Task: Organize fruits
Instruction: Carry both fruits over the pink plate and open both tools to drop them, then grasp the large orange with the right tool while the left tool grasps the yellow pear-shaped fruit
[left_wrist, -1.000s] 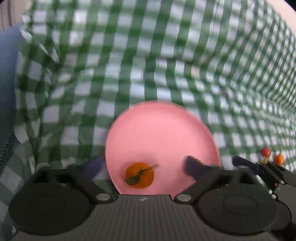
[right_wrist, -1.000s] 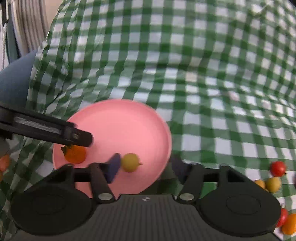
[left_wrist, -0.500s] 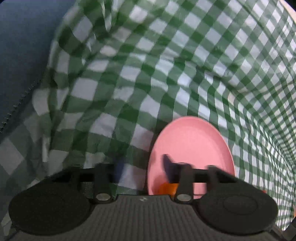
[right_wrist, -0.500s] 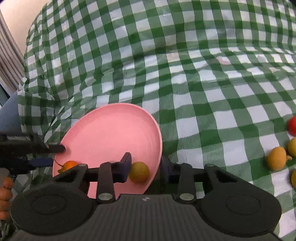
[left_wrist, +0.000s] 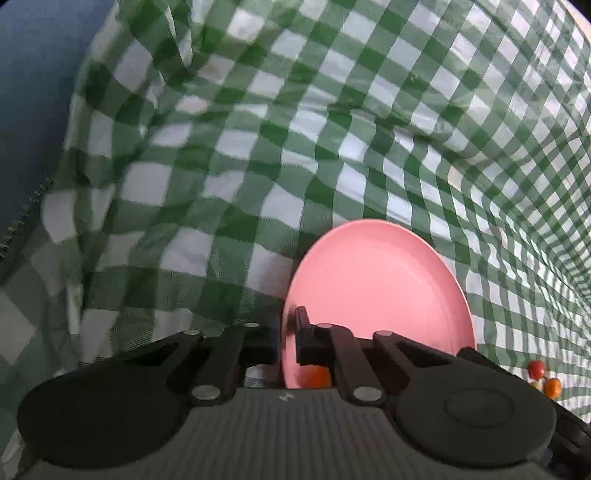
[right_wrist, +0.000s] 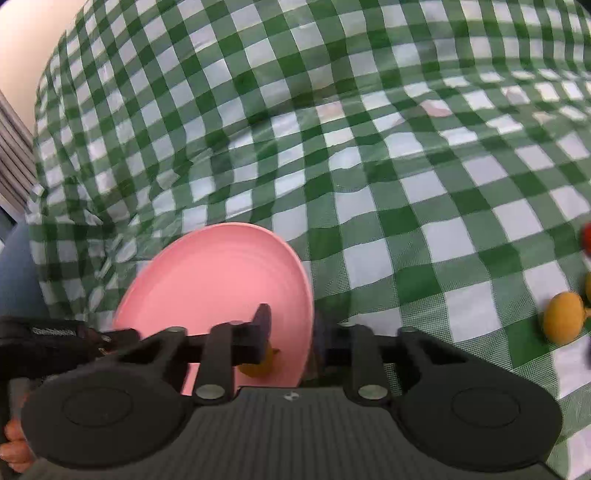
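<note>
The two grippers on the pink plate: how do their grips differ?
The left gripper is clamped on the pink plate's left rim; the right gripper is clamped on its right rim. An orange fruit lies by the left gripper, a yellow fruit by the right. Both straddle the rim, one finger over the plate, one outside.

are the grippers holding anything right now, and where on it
Both hold the round pink plastic plate by its rim: left gripper on its left edge, right gripper on its right edge.
</note>
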